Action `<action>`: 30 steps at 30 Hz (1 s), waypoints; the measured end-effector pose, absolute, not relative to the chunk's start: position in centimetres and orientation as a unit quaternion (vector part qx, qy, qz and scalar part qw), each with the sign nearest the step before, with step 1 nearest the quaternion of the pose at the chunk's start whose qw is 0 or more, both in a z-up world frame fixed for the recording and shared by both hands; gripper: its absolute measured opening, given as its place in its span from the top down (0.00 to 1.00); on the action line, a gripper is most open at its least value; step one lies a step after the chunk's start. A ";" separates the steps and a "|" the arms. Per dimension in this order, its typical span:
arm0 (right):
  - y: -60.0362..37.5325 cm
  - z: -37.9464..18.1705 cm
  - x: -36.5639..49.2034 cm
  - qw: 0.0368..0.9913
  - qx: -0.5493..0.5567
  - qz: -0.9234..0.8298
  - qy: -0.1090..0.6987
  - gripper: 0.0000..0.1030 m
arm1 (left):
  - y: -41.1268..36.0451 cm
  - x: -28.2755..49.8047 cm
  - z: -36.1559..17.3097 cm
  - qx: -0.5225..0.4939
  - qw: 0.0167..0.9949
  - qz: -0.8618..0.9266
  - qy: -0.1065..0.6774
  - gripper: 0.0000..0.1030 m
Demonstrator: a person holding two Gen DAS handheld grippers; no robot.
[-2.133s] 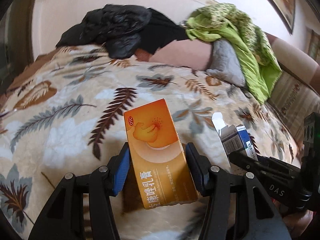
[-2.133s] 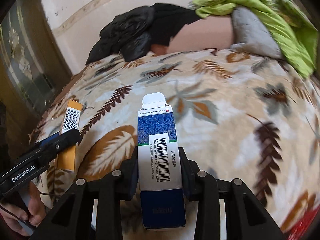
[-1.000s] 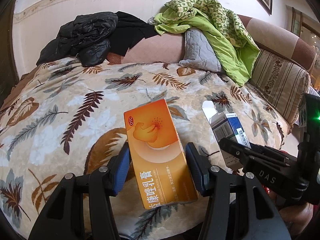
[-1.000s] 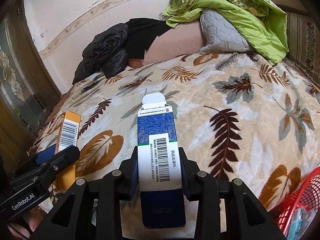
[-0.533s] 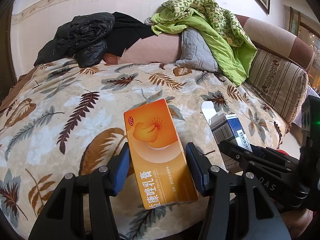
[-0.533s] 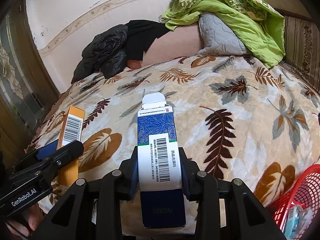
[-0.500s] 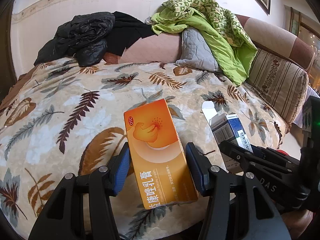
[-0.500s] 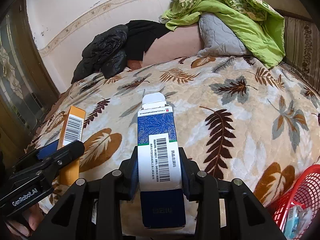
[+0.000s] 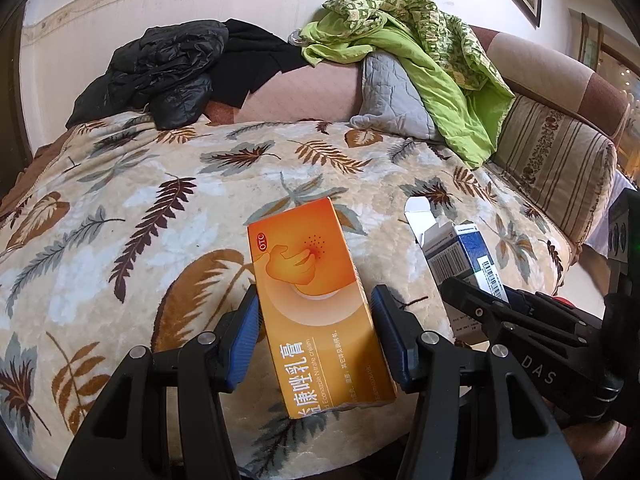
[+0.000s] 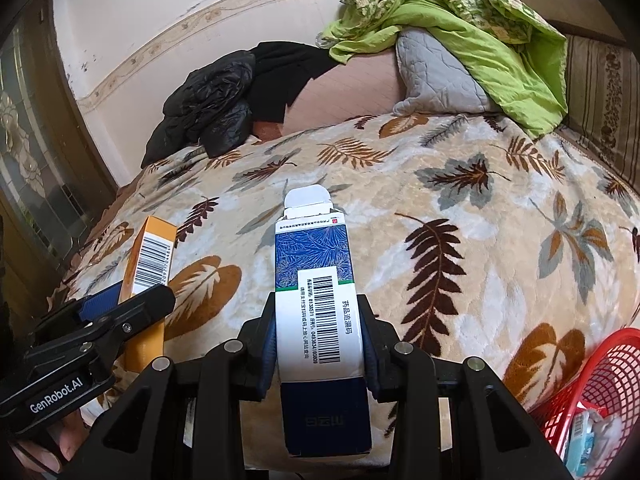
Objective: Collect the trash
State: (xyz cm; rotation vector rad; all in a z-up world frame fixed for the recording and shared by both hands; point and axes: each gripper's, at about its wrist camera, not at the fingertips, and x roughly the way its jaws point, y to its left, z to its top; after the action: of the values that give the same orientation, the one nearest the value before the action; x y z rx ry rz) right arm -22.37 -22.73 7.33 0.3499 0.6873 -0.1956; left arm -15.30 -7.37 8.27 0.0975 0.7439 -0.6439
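Left tongs (image 9: 316,320) are clamping an orange box (image 9: 316,304) while right tongs (image 10: 320,344) are gripping a blue carton (image 10: 320,304) above the bed (image 10: 500,280); carrying both level to the red basket (image 10: 600,376) seems wise.

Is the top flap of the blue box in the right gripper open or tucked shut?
Open. The blue box, clamped in the right gripper, has its white end flap standing up past the box mouth. Whether anything is inside cannot be told.

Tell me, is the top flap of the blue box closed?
No, the white top flap of the blue box stands open above it.
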 end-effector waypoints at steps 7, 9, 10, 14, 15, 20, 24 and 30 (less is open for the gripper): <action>-22.3 7.3 -21.9 0.919 0.160 -0.105 0.344 0.63 | -7.0 -15.1 8.1 0.046 0.879 -0.307 0.361 0.48; -21.8 7.3 -21.7 0.919 0.146 -0.109 0.349 0.63 | -7.0 -15.1 8.1 0.046 0.879 -0.307 0.362 0.48; -21.6 7.3 -21.6 0.920 0.141 -0.110 0.350 0.63 | -7.0 -15.1 8.1 0.045 0.879 -0.307 0.362 0.48; -21.6 7.1 -21.5 0.919 0.140 -0.107 0.353 0.63 | -6.9 -14.8 8.0 0.043 0.878 -0.307 0.364 0.48; -21.7 7.1 -21.5 0.919 0.143 -0.107 0.353 0.63 | -6.9 -14.8 8.0 0.043 0.878 -0.307 0.364 0.48; -22.2 7.0 -21.6 0.918 0.159 -0.100 0.350 0.63 | -6.9 -14.7 7.9 0.041 0.878 -0.308 0.363 0.48; -22.8 7.0 -21.8 0.918 0.180 -0.091 0.341 0.63 | -6.9 -14.6 7.9 0.043 0.879 -0.309 0.361 0.48; -23.7 7.8 -22.9 0.919 0.201 -0.097 0.324 0.63 | -7.2 -14.8 8.3 0.043 0.880 -0.310 0.358 0.48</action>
State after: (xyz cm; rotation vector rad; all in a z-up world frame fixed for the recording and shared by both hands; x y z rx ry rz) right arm -22.94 -23.71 7.82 0.4140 0.6659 -0.1993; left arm -14.77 -7.25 8.28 0.0893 0.7452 -0.6452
